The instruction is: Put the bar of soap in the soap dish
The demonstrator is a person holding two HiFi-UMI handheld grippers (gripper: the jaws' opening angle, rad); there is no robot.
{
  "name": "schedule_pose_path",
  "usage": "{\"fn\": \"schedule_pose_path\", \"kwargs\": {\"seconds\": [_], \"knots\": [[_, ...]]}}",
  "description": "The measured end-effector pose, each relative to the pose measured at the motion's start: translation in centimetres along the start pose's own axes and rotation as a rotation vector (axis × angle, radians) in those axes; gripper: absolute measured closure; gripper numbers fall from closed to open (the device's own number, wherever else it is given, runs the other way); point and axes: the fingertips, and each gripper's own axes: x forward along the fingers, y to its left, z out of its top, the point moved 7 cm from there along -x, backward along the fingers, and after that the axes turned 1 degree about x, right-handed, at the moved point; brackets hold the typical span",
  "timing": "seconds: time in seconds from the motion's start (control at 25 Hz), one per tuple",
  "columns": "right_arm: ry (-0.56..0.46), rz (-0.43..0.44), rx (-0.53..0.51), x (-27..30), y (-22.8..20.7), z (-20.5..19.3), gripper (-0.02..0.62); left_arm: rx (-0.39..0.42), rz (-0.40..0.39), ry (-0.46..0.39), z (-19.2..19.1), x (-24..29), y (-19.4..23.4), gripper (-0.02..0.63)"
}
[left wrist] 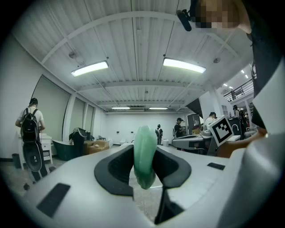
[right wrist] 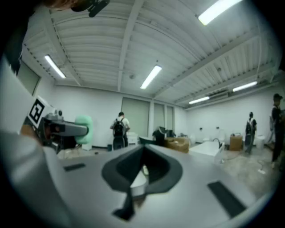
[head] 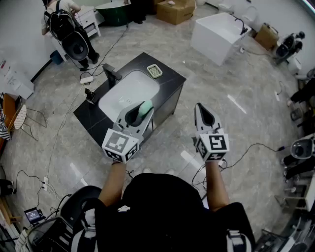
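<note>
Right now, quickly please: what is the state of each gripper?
Left gripper: closed on the green bar of soap.
Right gripper: closed, with nothing between its jaws.

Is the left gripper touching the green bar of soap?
Touching. The left gripper view shows the left gripper clamping the soap between its fingers.

bar of soap (left wrist: 144,153): smooth, a bit shiny | floor (head: 231,88): shiny stone | counter (head: 167,81): dark, matt | sink (head: 129,91): smooth, white | box (head: 174,11): cardboard
</note>
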Motion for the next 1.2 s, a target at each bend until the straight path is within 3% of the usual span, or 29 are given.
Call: {"fn": "schedule_pose_path", "kwargs": {"seconds": [0.56, 1.2], "knots": [[-0.013, 0.020, -0.003, 0.6, -0.2, 0.0, 0.560, -0.001, 0.025, -0.013, 0.0, 0.1, 0.2, 0.474], [0.001, 0.058, -0.032, -1.3, -4.9, -1.7, 0.558, 0.000, 0.072, 0.012, -1.3, 2.9, -4.1, 0.474]]}}
